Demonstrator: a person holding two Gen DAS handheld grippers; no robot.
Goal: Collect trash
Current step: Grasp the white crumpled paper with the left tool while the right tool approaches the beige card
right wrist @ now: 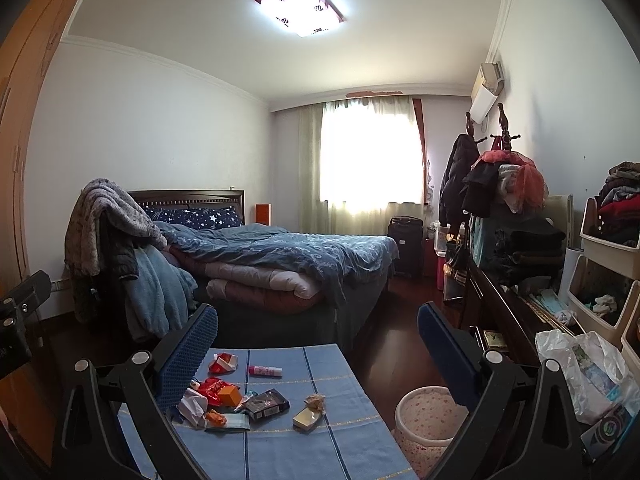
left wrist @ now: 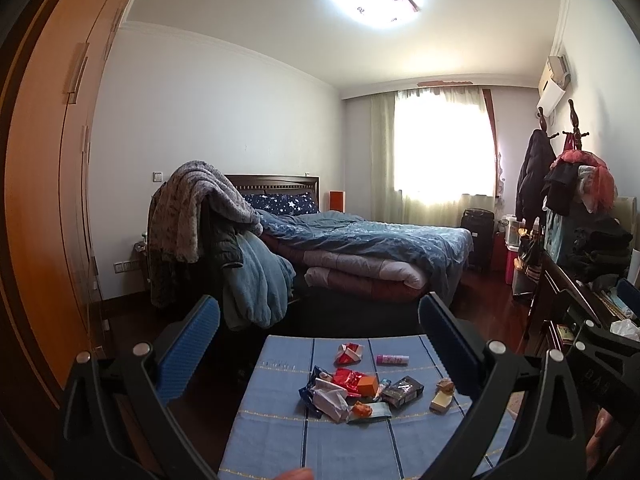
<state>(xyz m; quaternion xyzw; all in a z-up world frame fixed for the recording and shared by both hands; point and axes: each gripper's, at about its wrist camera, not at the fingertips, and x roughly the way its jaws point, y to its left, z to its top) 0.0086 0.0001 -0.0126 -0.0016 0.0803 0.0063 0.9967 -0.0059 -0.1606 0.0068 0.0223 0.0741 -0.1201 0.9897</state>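
A pile of trash lies on a blue-clothed table [left wrist: 280, 440] [right wrist: 280, 452]: a red wrapper [left wrist: 349, 353] [right wrist: 223, 362], a pink tube [left wrist: 392, 359] [right wrist: 265, 370], an orange box [left wrist: 367, 385] [right wrist: 229, 395], a dark packet [left wrist: 402, 391] [right wrist: 267, 405], crumpled white paper [left wrist: 330, 400] [right wrist: 193, 408] and a tan wrapper [left wrist: 442, 398] [right wrist: 308, 416]. My left gripper [left wrist: 318, 312] is open and empty above the table. My right gripper [right wrist: 318, 320] is open and empty, to the right of the pile. A white dotted bin [right wrist: 424, 420] stands on the floor right of the table.
A bed [left wrist: 360, 248] with blue bedding lies beyond the table. A chair draped with blankets [left wrist: 200, 216] stands at left. A dark dresser [right wrist: 504, 312] with clothes and a plastic bag [right wrist: 584, 376] runs along the right wall. A wooden wardrobe [left wrist: 48, 200] is at left.
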